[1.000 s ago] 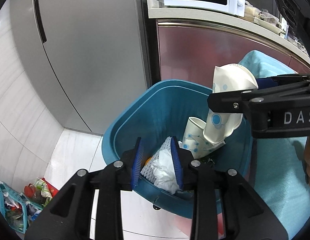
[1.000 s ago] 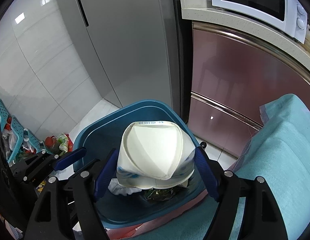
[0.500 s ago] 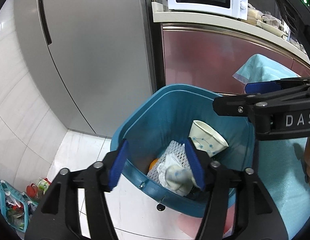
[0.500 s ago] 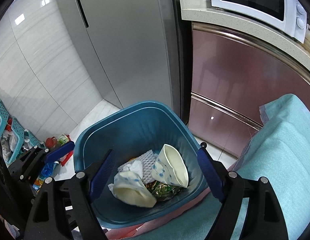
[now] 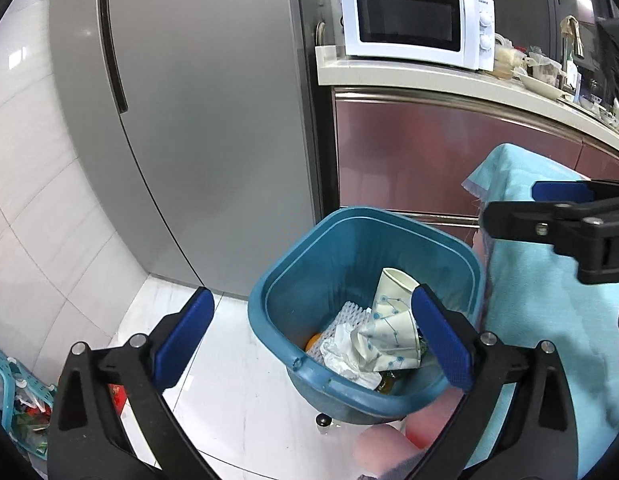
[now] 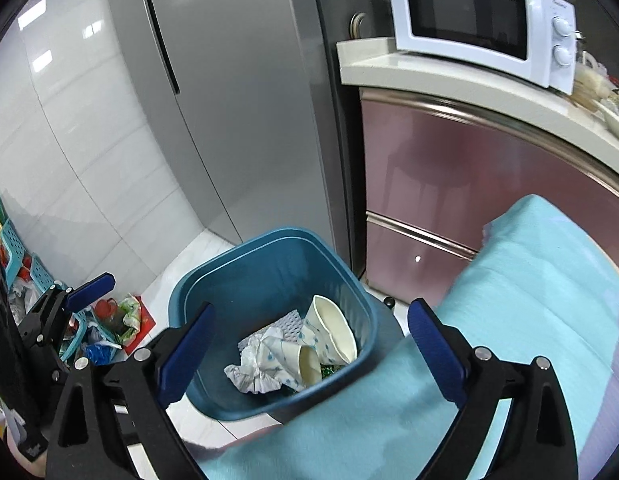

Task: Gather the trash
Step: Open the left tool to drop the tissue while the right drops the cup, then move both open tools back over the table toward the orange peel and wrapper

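Both the left gripper [image 5: 309, 332] and right gripper [image 6: 309, 344], jaws just spread wide and empty, hang above a rounded-square blue plastic bin [image 5: 269, 280] holding crumpled paper cups [image 5: 393, 332], tissue [image 5: 341, 354] and foam netting [image 5: 349, 312]

White microwave [image 5: 413, 28] on the counter [image 5: 449, 80] beside a grey fridge [image 5: 181, 120]

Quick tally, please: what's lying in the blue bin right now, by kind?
In the blue bin, as far as both wrist views show:
Paper cups: 2
Crumpled tissue: 1
White foam net: 1
Orange item, mostly buried: 1
Green wrapper, partly hidden: 1
Total: 6
Both grippers are open and empty.
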Demonstrator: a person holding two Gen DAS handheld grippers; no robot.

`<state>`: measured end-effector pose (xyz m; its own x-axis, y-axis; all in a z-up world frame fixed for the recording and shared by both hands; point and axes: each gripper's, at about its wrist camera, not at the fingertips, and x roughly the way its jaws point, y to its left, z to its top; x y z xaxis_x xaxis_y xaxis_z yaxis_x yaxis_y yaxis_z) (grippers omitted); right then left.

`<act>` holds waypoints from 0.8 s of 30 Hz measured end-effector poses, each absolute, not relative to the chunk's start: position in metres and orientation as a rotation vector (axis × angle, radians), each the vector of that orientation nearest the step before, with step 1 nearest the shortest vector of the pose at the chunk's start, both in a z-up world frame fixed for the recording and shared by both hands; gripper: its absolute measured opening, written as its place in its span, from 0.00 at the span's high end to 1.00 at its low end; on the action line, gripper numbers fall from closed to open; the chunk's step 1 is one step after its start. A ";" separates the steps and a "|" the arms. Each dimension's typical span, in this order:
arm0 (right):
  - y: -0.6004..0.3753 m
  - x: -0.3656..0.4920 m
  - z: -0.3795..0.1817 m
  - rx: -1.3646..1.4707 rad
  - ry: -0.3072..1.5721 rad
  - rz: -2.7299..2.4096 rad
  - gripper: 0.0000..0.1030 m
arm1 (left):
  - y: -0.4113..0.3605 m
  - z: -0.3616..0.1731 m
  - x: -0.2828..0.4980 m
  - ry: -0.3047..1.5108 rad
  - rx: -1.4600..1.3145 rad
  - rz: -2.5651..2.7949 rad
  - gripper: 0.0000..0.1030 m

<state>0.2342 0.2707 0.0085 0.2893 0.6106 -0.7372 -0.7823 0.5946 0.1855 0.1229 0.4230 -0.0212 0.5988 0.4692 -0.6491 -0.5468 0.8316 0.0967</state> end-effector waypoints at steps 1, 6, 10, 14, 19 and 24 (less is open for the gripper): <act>0.263 0.232 0.012 -0.219 0.859 0.938 0.09 | 0.420 -0.018 0.120 0.712 -0.116 0.592 0.06; 0.228 0.219 0.025 -0.183 0.821 0.931 0.07 | 0.403 -0.003 0.108 0.694 -0.114 0.592 0.06; 0.195 0.204 0.034 -0.151 0.783 0.927 0.07 | 0.379 0.009 0.099 0.674 -0.104 0.581 0.06; 0.161 0.188 0.041 -0.126 0.746 0.915 0.07 | 0.354 0.019 0.093 0.651 -0.099 0.562 0.06; 0.116 0.168 0.047 -0.102 0.701 0.895 0.07 | 0.315 0.029 0.085 0.630 -0.088 0.512 0.05; 0.075 0.150 0.048 -0.078 0.667 0.851 0.07 | 0.282 0.038 0.078 0.600 -0.104 0.463 0.05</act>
